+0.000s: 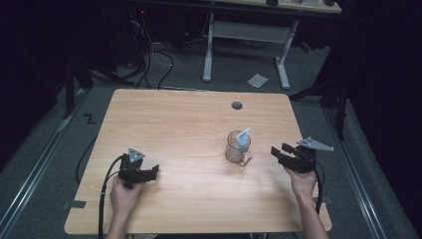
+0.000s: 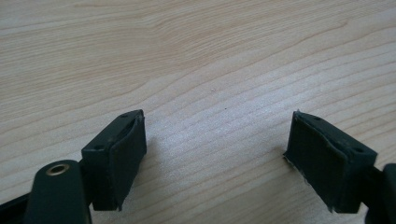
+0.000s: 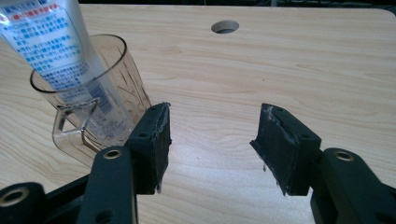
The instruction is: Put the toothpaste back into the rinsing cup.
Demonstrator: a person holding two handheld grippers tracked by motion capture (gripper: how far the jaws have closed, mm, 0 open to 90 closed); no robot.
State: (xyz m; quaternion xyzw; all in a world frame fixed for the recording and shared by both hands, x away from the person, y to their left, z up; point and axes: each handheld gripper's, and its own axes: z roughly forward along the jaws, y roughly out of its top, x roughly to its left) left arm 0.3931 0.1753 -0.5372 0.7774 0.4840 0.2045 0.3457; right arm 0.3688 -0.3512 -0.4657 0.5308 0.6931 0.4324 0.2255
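Note:
A clear plastic cup (image 1: pixel 238 148) with a handle stands upright right of the table's middle. A white and blue tube (image 1: pixel 243 137) leans inside it, its top sticking out. The right gripper view has the cup (image 3: pixel 100 100) and the tube (image 3: pixel 56 51) close at its left. My right gripper (image 1: pixel 279 151) is open a short way to the right of the cup, with only bare wood between its jaws (image 3: pixel 210 144). At the near left of the table my left gripper (image 1: pixel 152 172) is open over bare wood (image 2: pixel 215 154).
The wooden table (image 1: pixel 174 119) has a round cable hole (image 1: pixel 237 105) near its far edge. Beyond it stand a white desk frame (image 1: pixel 246 35), loose cables on the floor and a paper sheet (image 1: pixel 257 80). Black cables trail from both grippers off the near edge.

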